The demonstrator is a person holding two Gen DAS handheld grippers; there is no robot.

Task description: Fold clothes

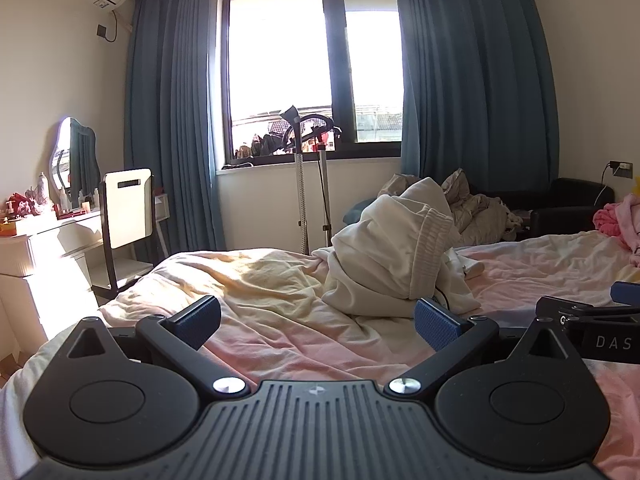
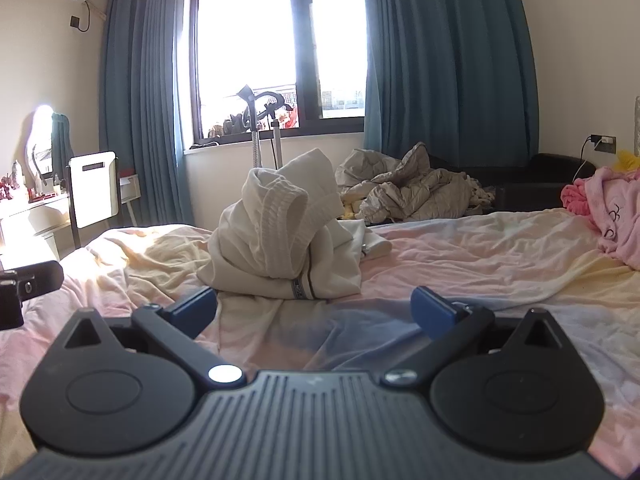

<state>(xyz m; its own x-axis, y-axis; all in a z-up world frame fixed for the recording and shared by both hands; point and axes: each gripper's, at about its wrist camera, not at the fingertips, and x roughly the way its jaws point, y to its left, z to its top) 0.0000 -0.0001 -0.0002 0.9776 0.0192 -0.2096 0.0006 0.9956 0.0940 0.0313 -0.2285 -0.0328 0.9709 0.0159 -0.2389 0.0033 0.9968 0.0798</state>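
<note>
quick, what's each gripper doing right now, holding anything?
Left gripper: open, holding nothing, short of the cream garment.
Right gripper: open, holding nothing.

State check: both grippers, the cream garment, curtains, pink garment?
left gripper: open, empty
right gripper: open, empty
cream garment: crumpled heap on the bed, unfolded
curtains: drawn back, window uncovered
pink garment: bunched at the bed's right edge
</note>
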